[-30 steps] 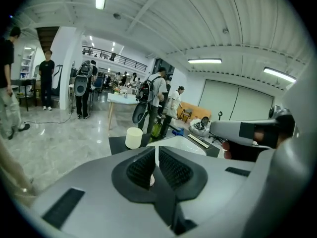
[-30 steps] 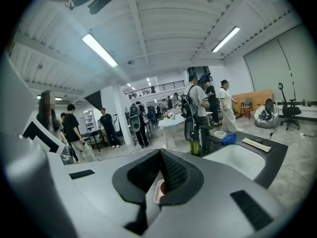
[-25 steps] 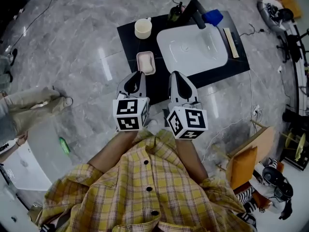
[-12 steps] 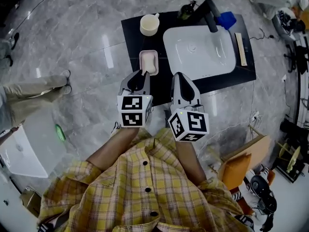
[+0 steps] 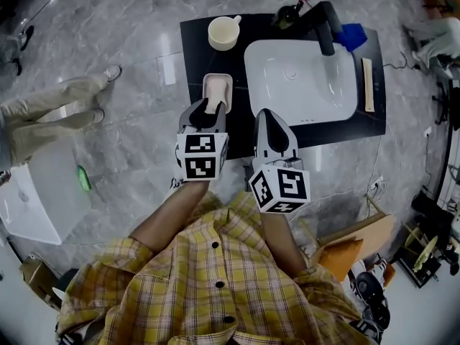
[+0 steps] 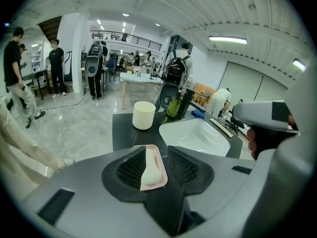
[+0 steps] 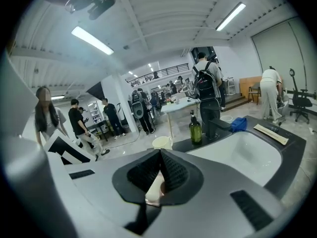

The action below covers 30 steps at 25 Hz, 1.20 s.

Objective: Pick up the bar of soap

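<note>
A cream bar of soap [image 5: 215, 88] lies in a pink dish [image 5: 218, 105] on the black counter [image 5: 198, 56], left of the basin. My left gripper [image 5: 204, 106] hovers at the dish's near end. Its jaws are opening and no pad touches anything. In the left gripper view the soap [image 6: 151, 168] and dish [image 6: 159, 157] show through the gap of that gripper [image 6: 157, 147], lying beyond it. My right gripper [image 5: 262, 112] hangs shut and empty to the right of the dish, over the counter's front edge. Below its closed tips [image 7: 160, 151] the soap [image 7: 154, 188] is partly visible.
A white basin [image 5: 302, 81] with a black faucet [image 5: 323, 24] fills the counter's right half. A cream cup [image 5: 223, 32] stands behind the dish, with a green bottle [image 5: 287, 13], a blue cloth [image 5: 352, 36] and a wooden stick [image 5: 369, 85] around the basin. A person's legs [image 5: 43, 113] are at the left.
The left gripper's jaws have parted from shut to open, and it has come closer to the dish's near end. The right gripper has stayed shut beside it.
</note>
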Available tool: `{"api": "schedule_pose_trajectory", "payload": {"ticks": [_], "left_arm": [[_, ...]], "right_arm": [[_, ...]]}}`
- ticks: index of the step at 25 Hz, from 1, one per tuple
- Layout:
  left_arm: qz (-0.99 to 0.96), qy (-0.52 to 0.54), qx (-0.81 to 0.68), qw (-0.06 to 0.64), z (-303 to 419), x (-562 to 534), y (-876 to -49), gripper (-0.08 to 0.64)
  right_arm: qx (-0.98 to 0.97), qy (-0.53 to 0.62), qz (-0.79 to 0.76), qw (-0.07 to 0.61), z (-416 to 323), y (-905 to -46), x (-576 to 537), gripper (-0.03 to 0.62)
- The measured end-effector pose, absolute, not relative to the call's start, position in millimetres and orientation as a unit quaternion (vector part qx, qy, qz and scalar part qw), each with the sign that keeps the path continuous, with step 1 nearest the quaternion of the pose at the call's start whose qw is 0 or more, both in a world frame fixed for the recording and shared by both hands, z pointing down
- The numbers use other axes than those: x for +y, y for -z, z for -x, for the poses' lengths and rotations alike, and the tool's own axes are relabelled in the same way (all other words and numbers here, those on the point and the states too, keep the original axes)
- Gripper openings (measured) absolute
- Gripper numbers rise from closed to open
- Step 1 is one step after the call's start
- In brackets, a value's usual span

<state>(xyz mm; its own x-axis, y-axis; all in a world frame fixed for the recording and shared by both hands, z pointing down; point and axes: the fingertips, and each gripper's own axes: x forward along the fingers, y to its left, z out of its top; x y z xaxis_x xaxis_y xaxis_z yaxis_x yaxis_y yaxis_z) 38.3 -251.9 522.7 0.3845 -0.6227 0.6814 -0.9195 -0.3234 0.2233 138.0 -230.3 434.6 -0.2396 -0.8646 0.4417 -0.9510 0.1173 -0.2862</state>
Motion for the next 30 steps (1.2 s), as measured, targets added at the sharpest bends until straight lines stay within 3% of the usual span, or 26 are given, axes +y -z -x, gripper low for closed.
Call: {"api": "schedule_pose_trajectory", "payload": {"ticks": [13,30], "left_arm": [[-0.723,-0.295,-0.516,0.351,-47,-282,-588,0.186],[-0.67,-0.366,-0.514,0.391,-55,-289,-651,0.192]], "right_arm": [[-0.739,-0.297,-0.597,0.095,-160,-480,-251,0.02],[-0.731,-0.329,-0.592,0.086,-173,-507,-270,0.02]]}}
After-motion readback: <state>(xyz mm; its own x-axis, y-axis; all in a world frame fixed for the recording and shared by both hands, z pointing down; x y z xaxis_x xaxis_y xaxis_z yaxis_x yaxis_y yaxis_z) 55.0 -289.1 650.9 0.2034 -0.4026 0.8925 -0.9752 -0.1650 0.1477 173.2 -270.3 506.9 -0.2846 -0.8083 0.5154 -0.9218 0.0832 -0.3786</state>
